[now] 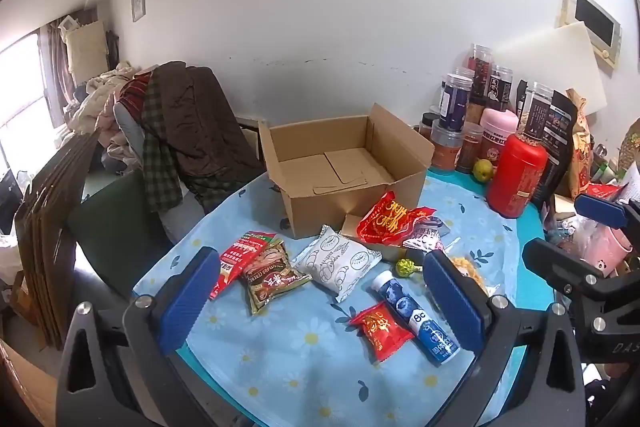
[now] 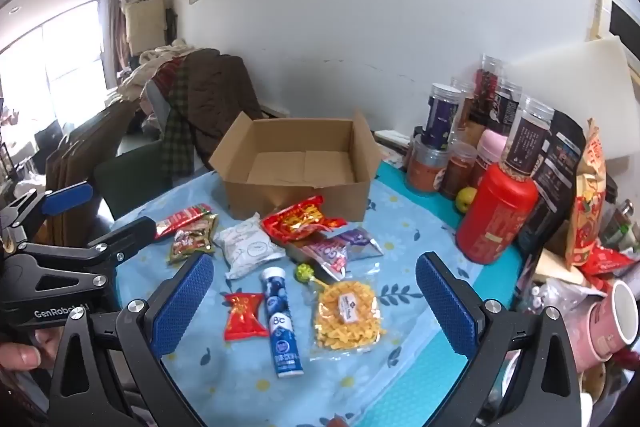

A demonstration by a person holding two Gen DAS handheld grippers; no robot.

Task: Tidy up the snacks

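With both tools spread wide and empty, left tool (image 1: 320,299) and right tool (image 2: 316,303), best to pinch one packet at its flat middle, starting with the small red packet (image 2: 244,315) low centre, then lift toward the empty box (image 2: 296,163) at frame centre on the worktop (image 2: 420,267).

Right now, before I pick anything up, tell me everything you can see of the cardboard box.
The cardboard box is plain brown corrugated card, open at the top, its flaps standing up or folded outward. Nothing is inside; only the bottom flaps show. It sits upright on the blue flowered tablecloth toward the far side. A big red snack bag lies against its near wall.
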